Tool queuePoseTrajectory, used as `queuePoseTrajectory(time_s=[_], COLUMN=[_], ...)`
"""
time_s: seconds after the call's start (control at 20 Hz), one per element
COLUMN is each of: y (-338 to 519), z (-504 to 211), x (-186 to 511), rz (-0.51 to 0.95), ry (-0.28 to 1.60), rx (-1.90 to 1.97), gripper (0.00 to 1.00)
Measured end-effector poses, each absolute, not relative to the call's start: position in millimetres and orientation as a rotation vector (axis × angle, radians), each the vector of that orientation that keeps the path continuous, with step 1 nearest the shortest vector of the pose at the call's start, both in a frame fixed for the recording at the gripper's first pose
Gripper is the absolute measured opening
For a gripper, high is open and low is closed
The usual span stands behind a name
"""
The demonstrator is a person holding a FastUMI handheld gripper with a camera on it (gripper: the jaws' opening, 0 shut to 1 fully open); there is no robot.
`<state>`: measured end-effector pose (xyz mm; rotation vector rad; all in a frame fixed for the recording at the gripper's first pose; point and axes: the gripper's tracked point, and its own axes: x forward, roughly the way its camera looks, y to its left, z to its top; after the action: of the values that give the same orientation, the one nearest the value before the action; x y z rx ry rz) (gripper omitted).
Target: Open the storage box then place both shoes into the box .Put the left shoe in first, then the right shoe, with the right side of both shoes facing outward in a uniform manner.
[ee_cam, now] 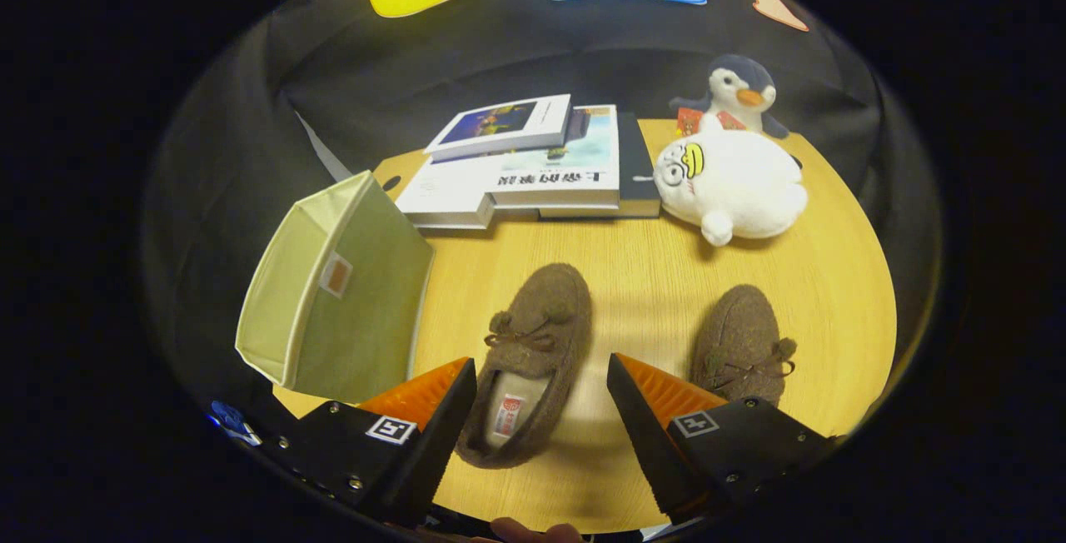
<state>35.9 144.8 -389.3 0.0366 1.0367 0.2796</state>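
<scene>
Two brown felt moccasin shoes lie on the wooden table [650, 276], toes pointing away from me. One shoe [529, 360] lies between my fingers, its heel end close to the left finger, its insole label showing. The other shoe [744, 343] sits beyond the right finger. A pale green fabric storage box [337, 285] stands at the table's left edge, beyond the left finger, its lid side with a small tag facing the shoes. My gripper [541, 397] hovers above the table with its fingers wide apart and nothing pressed between them.
A stack of books [533, 164] lies at the back of the table. A white plush toy [733, 185] and a penguin plush [741, 93] sit at the back right. Bare wood lies between the shoes and the books. A fingertip [525, 531] shows below the gripper.
</scene>
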Motion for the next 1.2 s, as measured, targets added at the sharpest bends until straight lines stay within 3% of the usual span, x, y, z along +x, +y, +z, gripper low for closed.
queuePoseTrajectory(time_s=[0.4,0.5,0.6,0.7,0.75,0.8,0.85,1.2], y=[137.9,140.2,145.9,152.9,152.5,146.9,146.3,157.8], z=[-445.5,-456.0,-458.6,-463.5,-462.3,-463.2,-457.2,-406.9], x=[38.4,46.1,57.8,56.6,61.2,64.6,65.1,59.5], rz=[0.210,0.212,0.224,0.254,0.247,0.220,0.205,0.268], ry=[1.144,1.142,1.108,1.114,1.098,1.078,1.073,1.064], rx=[-0.049,-0.060,-0.064,-0.069,-0.101,-0.107,-0.098,-0.018], gripper=[0.95,0.91,0.83,0.63,0.40,0.39,0.08,0.08])
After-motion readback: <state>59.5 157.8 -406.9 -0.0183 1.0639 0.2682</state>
